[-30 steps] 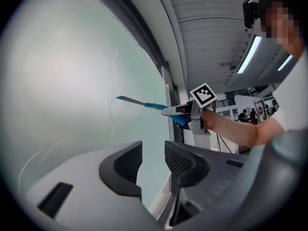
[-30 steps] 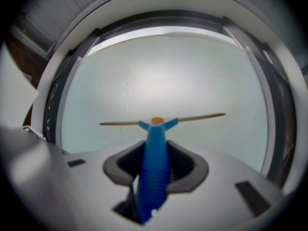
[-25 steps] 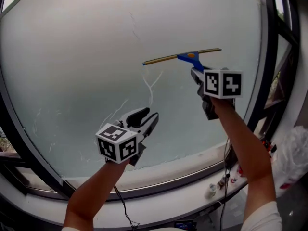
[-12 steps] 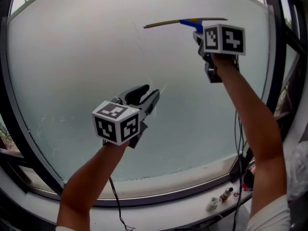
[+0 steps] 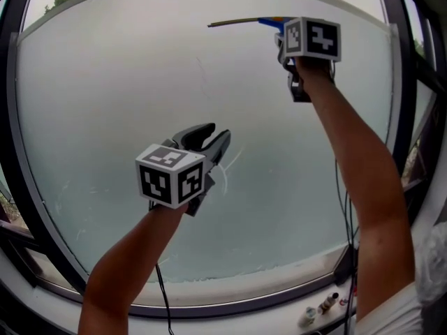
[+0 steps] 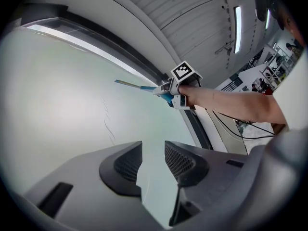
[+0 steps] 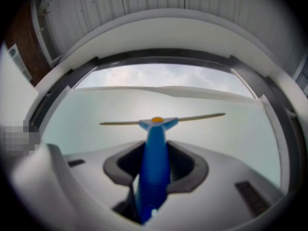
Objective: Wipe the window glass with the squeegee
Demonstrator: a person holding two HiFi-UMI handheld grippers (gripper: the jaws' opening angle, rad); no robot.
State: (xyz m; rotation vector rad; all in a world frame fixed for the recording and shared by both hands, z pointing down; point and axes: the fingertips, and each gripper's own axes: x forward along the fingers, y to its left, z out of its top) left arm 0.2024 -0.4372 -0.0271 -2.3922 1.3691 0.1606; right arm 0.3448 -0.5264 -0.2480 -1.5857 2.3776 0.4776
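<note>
The squeegee (image 5: 246,21) has a blue handle (image 7: 155,160) and a thin brass blade (image 7: 161,121). Its blade lies level against the window glass (image 5: 119,96) near the top edge. My right gripper (image 5: 285,42) is shut on the blue handle, arm stretched high at the upper right. The left gripper (image 5: 207,142) hovers lower, at mid-glass, jaws slightly apart with nothing between them (image 6: 153,163). In the left gripper view the squeegee (image 6: 140,86) and the right gripper (image 6: 169,88) show ahead. Thin water streaks (image 5: 225,172) mark the misted glass.
A dark window frame (image 5: 401,96) rings the glass, with a white sill (image 5: 230,319) below. Small bottles (image 5: 318,307) stand on the sill at the lower right, and cables (image 5: 343,208) hang beside my right arm. Ceiling lights (image 6: 239,20) show behind.
My right gripper has carried the squeegee up the glass from mid-height to near the top edge. The left gripper stays at about the same spot.
</note>
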